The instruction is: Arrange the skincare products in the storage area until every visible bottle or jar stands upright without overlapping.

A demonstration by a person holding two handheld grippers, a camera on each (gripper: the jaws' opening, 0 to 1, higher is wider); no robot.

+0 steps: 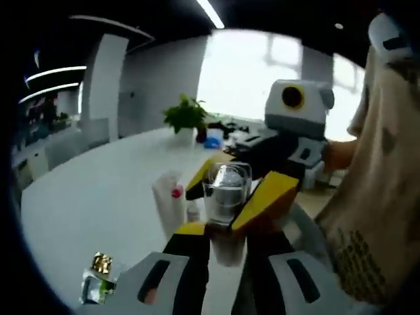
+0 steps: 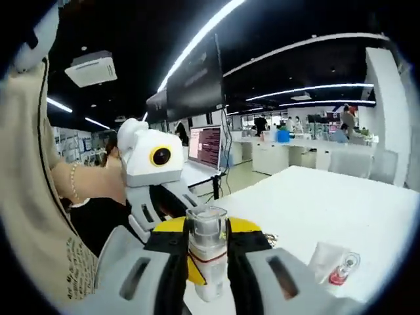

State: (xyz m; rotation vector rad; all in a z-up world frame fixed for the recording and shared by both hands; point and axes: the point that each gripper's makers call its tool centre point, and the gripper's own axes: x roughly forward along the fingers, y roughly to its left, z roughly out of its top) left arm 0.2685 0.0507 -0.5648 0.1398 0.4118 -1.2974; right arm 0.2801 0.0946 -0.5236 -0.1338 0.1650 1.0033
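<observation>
Left gripper view, both hand-held grippers [image 1: 226, 220] clamp clear bottle [image 1: 225, 191]

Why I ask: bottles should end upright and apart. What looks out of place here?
One clear-capped bottle is off the white table, with both the left gripper and right gripper closed on it. A small item lies near the table edge, tilted; too blurred to identify.

Both views look close along their own jaws, facing each other across the white surface [image 1: 85, 197], sharing the clear bottle [image 1: 225, 190].
</observation>
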